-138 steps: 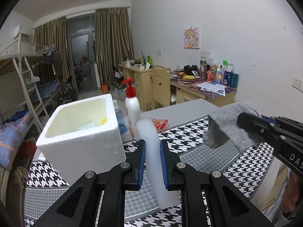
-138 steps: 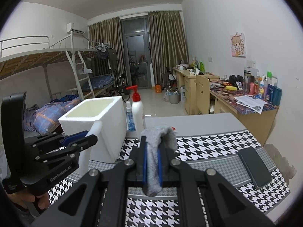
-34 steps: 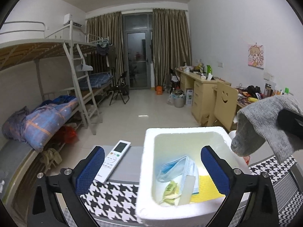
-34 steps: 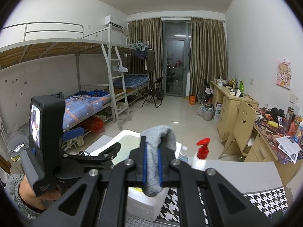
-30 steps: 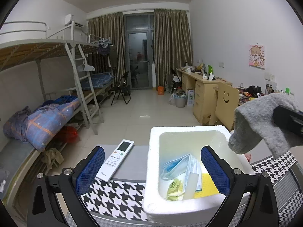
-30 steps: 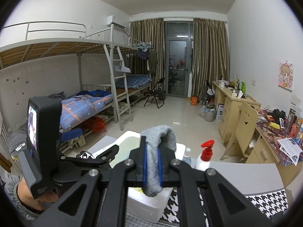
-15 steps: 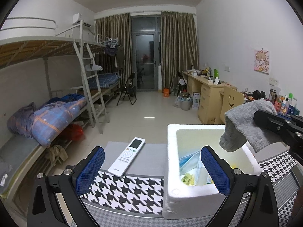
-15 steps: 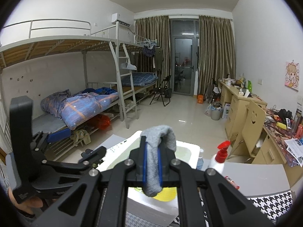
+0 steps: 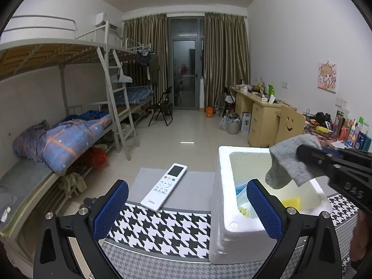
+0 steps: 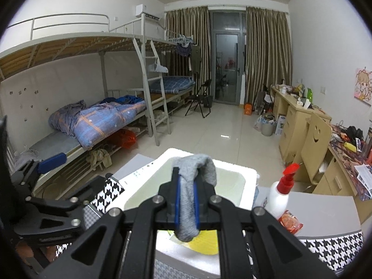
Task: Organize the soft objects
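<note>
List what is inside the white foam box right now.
Inside the white foam box lie a yellow flat piece, something pale blue and a yellow-green packet. The left hand-held gripper's blue pad and the hanging grey sock cover the rest.

My left wrist camera looks forward and slightly down between my spread fingers, close over the white foam box (image 9: pixel 229 211) on the table's left part. My right wrist camera sits just right of it, facing likewise. Both views share that box and the bunk-bed room beyond.
</note>
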### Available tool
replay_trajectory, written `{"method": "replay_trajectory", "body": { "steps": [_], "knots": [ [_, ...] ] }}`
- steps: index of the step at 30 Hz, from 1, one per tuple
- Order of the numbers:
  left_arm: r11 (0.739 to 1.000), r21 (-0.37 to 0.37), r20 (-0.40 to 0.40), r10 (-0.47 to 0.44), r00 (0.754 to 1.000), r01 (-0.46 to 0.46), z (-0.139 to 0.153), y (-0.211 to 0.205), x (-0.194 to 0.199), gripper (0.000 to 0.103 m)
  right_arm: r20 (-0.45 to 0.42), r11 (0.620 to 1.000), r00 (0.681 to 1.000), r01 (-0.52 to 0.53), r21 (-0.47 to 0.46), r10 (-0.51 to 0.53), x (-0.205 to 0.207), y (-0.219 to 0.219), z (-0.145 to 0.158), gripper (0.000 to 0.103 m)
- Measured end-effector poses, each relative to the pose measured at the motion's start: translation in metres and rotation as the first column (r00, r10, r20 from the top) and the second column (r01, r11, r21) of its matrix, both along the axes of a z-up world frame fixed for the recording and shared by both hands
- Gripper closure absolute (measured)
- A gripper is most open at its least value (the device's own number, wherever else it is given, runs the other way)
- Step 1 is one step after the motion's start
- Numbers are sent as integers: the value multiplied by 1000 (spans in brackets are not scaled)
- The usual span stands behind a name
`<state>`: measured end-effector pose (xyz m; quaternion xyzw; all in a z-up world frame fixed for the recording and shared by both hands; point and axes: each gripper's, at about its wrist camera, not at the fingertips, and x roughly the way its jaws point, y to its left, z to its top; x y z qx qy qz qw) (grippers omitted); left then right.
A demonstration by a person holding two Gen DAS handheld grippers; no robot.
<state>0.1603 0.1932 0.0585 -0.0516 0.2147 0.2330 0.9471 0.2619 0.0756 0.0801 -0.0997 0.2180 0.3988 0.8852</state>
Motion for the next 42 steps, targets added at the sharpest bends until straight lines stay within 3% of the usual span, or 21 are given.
{"method": "replay_trajectory", "body": {
  "steps": [10, 12, 15, 16, 33, 42],
  "knots": [
    [1000, -10, -1, -8, 1000, 8, -5, 3, -4, 1, -26, 998, 1000, 11, -64, -13, 15, 18, -14, 88],
    [1000, -7, -1, -7, 1000, 7, -6, 3, -4, 1, -44, 995, 999, 19, -102, -24, 17, 21, -18, 80],
    [1000, -8, 0, -9, 1000, 9, -6, 2, -4, 1, -80, 987, 996, 18, -158, -31, 19, 25, -24, 56],
    [1000, -6, -2, -11, 1000, 11, -5, 2, -4, 1, -83, 986, 996, 23, -165, -37, 19, 24, -25, 54],
    [1000, -2, 1, -30, 1000, 30, -3, -8, -6, 1, -82, 994, 995, 52, -95, -60, 3, -3, -14, 38],
    [999, 9, 2, -43, 999, 43, 2, -24, -17, 1, -68, 995, 993, 98, -17, -99, -8, -23, -3, 15]
  ]
}}
